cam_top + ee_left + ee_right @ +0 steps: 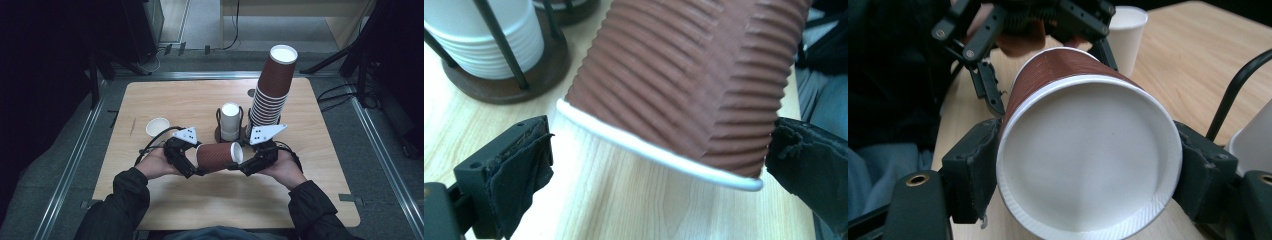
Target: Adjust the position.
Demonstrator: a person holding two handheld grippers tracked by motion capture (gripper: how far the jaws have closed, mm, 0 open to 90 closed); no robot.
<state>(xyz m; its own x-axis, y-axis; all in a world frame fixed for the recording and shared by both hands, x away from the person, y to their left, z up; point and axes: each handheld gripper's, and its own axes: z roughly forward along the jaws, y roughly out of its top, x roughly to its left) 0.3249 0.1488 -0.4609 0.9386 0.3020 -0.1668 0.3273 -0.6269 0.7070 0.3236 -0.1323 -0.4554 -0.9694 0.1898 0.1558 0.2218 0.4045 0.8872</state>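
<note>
High view: brown ribbed cup (216, 156) lies sideways above the table (320, 150), passed between hands. Right gripper (239, 165) jaws clamp its base end; left gripper (196, 167) jaws stand wide around the rim end, pads clear. Handover looks done. Farther back: white cups in holder (230, 121), tall brown stack (270, 91), lone white cup (157, 126). Next move likely: left backs off, right turns the cup for stacking.
</note>
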